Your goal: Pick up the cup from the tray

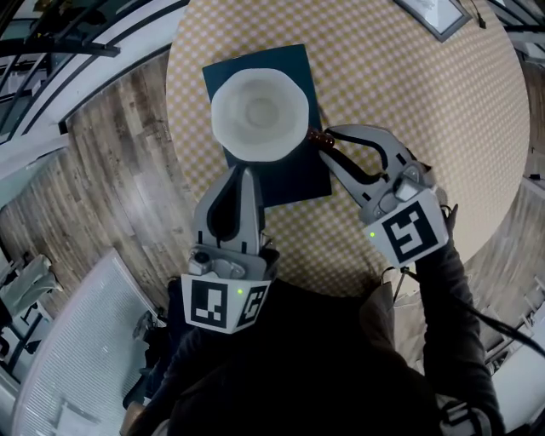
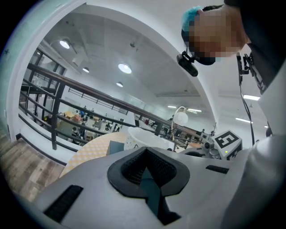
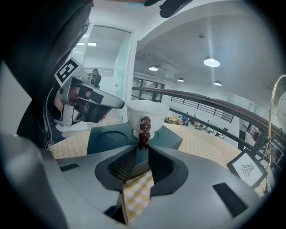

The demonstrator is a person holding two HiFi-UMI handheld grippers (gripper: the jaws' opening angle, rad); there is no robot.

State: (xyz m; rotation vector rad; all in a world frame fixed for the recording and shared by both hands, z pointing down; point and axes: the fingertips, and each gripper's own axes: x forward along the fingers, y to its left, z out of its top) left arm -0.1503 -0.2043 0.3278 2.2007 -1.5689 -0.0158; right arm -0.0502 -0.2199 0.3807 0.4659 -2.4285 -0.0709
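Observation:
A white cup (image 1: 259, 113) stands on a dark teal tray (image 1: 294, 174) on the round checked table (image 1: 443, 128). A brown beaded handle (image 1: 318, 137) juts from the cup's right side. My right gripper (image 1: 322, 140) is shut on that handle; in the right gripper view the beads (image 3: 144, 132) rise from between its tips (image 3: 142, 150) in front of the cup (image 3: 152, 114). My left gripper (image 1: 245, 174) reaches onto the tray's near edge, jaws shut on it. In the left gripper view teal tray (image 2: 115, 146) shows in the narrow gap, with the cup (image 2: 140, 138) just beyond.
A framed card (image 1: 434, 13) lies at the table's far right, also in the right gripper view as a framed card (image 3: 247, 169). The table's edge curves close to the tray on the left. A white mesh chair (image 1: 77, 341) stands on the wood floor at lower left.

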